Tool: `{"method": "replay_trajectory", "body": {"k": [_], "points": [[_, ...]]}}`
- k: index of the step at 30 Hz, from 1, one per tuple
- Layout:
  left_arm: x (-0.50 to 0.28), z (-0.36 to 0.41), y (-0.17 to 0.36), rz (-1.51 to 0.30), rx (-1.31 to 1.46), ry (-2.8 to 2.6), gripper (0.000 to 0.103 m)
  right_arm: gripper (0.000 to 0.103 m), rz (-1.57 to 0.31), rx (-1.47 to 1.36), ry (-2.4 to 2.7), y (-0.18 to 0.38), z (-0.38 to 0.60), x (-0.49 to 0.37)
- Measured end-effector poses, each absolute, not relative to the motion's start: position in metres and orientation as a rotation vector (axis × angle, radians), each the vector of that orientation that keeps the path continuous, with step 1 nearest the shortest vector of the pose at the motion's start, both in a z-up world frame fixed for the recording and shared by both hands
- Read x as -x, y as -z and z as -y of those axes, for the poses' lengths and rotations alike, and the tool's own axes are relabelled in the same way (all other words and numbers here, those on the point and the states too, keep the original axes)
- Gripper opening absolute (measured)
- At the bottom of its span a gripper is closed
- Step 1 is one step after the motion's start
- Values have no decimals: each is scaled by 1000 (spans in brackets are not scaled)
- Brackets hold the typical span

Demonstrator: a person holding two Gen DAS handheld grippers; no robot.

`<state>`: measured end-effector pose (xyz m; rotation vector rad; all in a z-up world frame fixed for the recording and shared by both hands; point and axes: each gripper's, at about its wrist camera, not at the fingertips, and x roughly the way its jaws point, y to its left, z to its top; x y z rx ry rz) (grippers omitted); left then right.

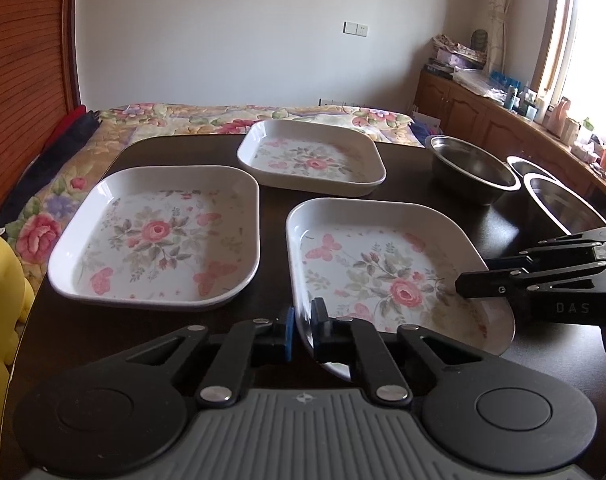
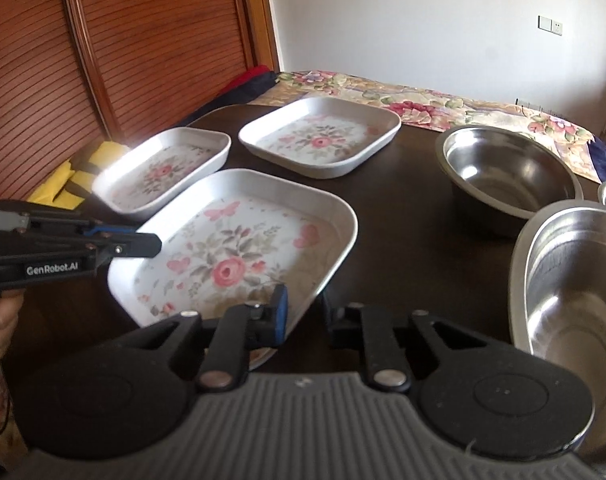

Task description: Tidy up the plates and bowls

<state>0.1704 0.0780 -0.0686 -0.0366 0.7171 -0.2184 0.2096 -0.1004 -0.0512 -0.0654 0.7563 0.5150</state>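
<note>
Left wrist view: left gripper (image 1: 301, 317) clamps the near plate (image 1: 383, 264) rim; two plates (image 1: 155, 236) lie apart beyond it. Right wrist view: right gripper (image 2: 303, 312) grips the same plate's opposite rim; bowls (image 2: 507, 172) right of it. Nothing stacked.

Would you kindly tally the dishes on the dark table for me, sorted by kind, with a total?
Floral square plates: 3, the near plate gripped by both grippers, the left plate and the far plate.
Steel bowls: 3, one far bowl, one near bowl, and a third bowl showing only its rim.
Total: 6 dishes.
</note>
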Motion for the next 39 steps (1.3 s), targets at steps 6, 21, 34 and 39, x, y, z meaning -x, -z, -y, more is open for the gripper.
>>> {"method": "replay_trajectory", "body": {"k": [6,21,34,39], "points": [[-156,-79,58,-691,45,223,35,17,-731,24,-527,41,106,-199],[-100,-75,52,-677,11,256,35,17,-732,24,-547,39,109,-144],[-79,-71,61,-699,1,264,35,18,-736,48,-548,41,108,-127],[-81,-69,65,-710,-8,259,36,18,-758,41,-546,47,108,-130]]}}
